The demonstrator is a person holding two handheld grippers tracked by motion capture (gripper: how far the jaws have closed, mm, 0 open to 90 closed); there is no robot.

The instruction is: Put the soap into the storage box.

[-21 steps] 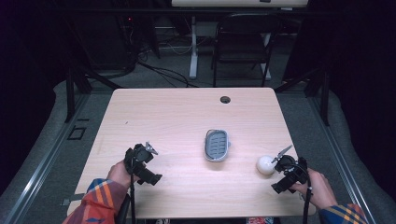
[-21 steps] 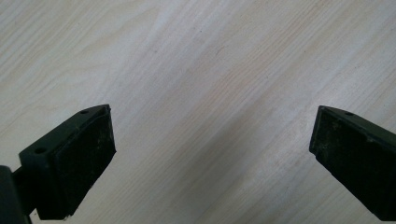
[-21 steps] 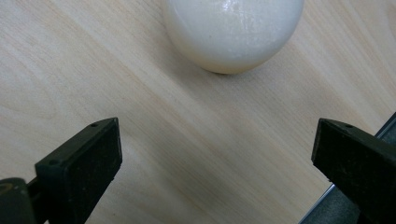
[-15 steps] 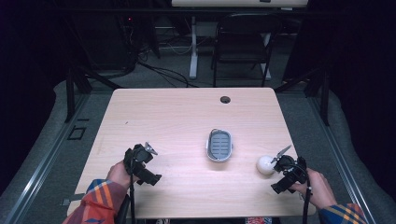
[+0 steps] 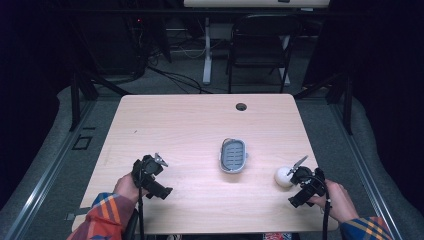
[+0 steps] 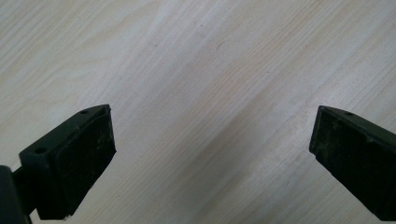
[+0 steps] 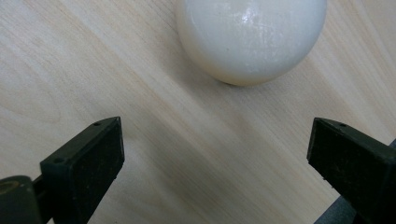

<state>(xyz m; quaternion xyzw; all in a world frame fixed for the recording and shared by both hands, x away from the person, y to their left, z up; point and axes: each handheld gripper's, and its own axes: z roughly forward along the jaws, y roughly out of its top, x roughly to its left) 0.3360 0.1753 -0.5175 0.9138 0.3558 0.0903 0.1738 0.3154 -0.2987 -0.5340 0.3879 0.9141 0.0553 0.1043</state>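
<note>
The white ball (image 5: pixel 283 176) sits on the tabletop (image 5: pixel 190 130) near its right edge, toward the near right corner, and the right tool (image 5: pixel 298 173) is just beside it, pointed at it. In the right gripper view the ball (image 7: pixel 252 37) lies ahead of the two pads, which stand wide apart with bare wood between them, so the right tool (image 7: pixel 215 158) is open and touches nothing; it looks lined up so that the ball can pass between the pads on a short push forward. The small grey basket (image 5: pixel 233 155) rests near the middle of the tabletop, apart from the ball, a likely place to drop it. The left tool (image 5: pixel 151 170) hangs over the near left part of the tabletop, well apart from both things; its pads are spread over plain wood (image 6: pixel 201 93), open and empty, probably kept out of the way.
</note>
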